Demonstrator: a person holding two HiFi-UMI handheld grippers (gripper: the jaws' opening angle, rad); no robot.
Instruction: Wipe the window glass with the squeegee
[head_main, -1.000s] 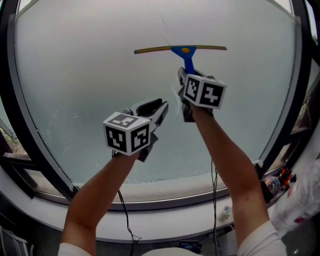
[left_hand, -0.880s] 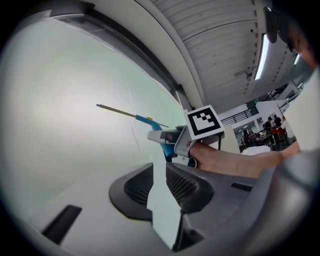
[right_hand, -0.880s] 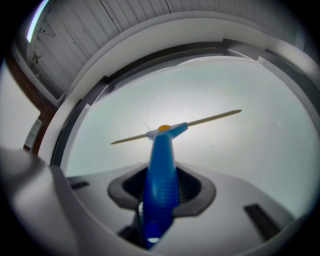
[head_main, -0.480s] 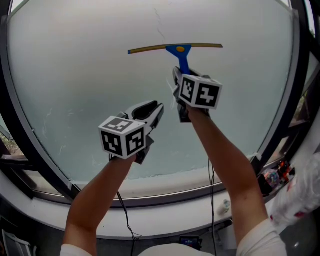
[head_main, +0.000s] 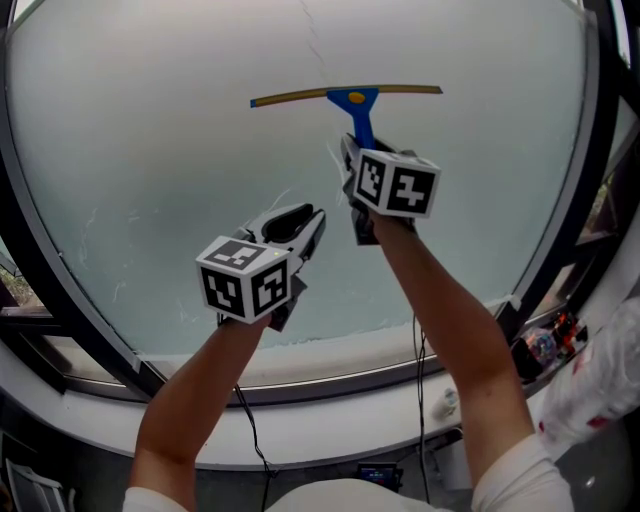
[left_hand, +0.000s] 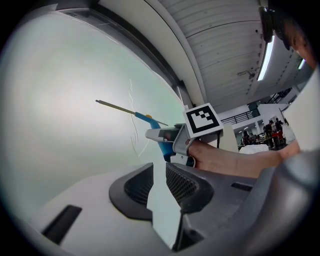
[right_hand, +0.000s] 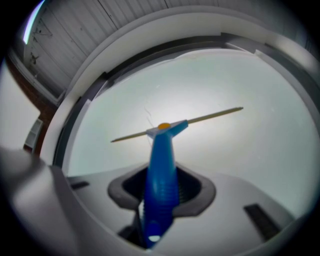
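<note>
A squeegee with a blue handle and a long thin blade lies flat against the frosted window glass, its blade level and high on the pane. My right gripper is shut on the handle just below the blade. In the right gripper view the handle runs up between the jaws of the right gripper. My left gripper hovers lower and to the left, close to the glass and holding nothing. Its jaws stand a narrow gap apart in the left gripper view, where the squeegee shows beyond.
A dark window frame rings the pane, with a white sill below. A black cable hangs under the left arm. Small items sit at the lower right. A ceiling light and distant people show behind.
The right gripper and squeegee have shifted slightly up and to the left on the glass. The left gripper drifted a little left with them.
</note>
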